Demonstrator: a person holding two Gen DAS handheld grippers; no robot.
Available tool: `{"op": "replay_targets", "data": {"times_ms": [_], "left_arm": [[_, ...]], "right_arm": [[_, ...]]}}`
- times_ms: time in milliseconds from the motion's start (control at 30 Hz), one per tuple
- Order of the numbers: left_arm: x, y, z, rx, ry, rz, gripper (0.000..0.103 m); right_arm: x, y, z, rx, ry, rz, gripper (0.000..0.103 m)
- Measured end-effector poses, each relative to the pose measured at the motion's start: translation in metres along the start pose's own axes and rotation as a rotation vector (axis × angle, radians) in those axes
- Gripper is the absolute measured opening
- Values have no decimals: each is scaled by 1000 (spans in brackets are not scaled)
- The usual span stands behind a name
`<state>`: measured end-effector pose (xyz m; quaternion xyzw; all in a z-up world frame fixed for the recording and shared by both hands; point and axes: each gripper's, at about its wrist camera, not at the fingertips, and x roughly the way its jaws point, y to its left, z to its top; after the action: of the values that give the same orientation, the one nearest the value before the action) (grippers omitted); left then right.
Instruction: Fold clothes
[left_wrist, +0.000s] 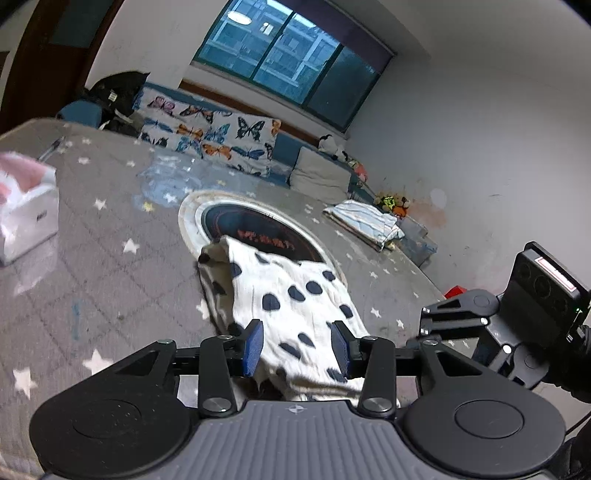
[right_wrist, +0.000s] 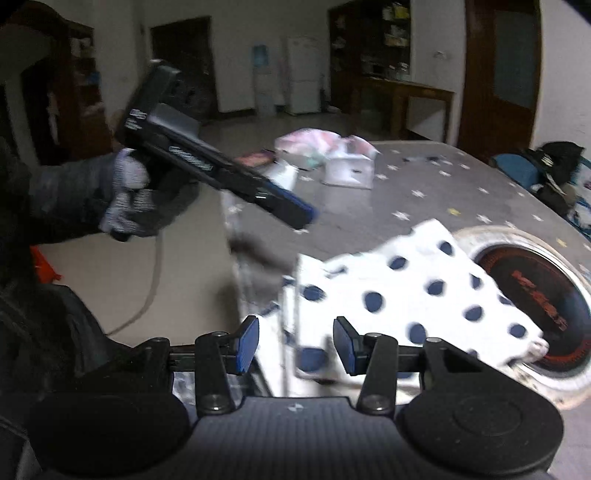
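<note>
Polka-dot cloth (left_wrist: 291, 314) lying half over round cooktop (left_wrist: 258, 229) on starred surface (left_wrist: 110, 280), left gripper (left_wrist: 297, 345) jaws part-open straddling cloth edge, right gripper (right_wrist: 295, 345) jaws part-open over it, pads not pressing.

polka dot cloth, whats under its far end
The polka dot cloth lies on the star-print table cover, its far end overlapping the round dark inset and its pale rim. The covered part of that inset cannot be seen.

Both wrist cams low, close over table (left_wrist: 110, 280) (shared cloth (left_wrist: 295, 295))
</note>
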<state>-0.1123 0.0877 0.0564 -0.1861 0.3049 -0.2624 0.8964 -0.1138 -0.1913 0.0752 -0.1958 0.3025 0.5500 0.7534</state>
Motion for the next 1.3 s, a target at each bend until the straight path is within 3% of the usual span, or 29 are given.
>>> {"op": "replay_targets", "data": {"times_ms": [133,200,300,367,433,533,667,833,900,933,967,1133,1300], "left_arm": [[5,1,-12,-26,35,5,44],[7,2,-14,-45,38,-1,44],[14,0,-15,-50,56,-12,40],[17,-3,-15,-40,66,-19,22],[15,-6,-15,-35,60,-17,13],[6,-11,-14,-33,34,-41,10],[7,-16,-16,-20,46,-68,10],[4,-10,-16,-36,51,-26,15],[-1,-9,-14,-38,28,-7,28],[-3,-8,-14,-44,21,3,40],[-5,-7,-13,-51,14,13,42],[1,-2,-19,-85,49,28,42],[-4,0,-21,-110,32,36,42]], "right_arm": [[0,-4,-6,12,30,-39,38],[-1,-4,-9,10,39,-55,21],[-1,-3,-11,11,37,-62,17],[-3,-2,-12,4,28,-71,17],[-10,-1,-11,1,13,-81,17],[-22,-2,-11,5,-7,-95,17],[-18,-6,-20,37,11,-79,17],[-10,-1,-22,15,31,-86,23],[-14,3,-18,-22,13,-97,39],[-14,6,-16,-47,6,-101,41],[-13,9,-14,-70,5,-101,42],[12,21,-4,-184,32,-118,42],[43,25,7,-247,56,-103,42]]}}
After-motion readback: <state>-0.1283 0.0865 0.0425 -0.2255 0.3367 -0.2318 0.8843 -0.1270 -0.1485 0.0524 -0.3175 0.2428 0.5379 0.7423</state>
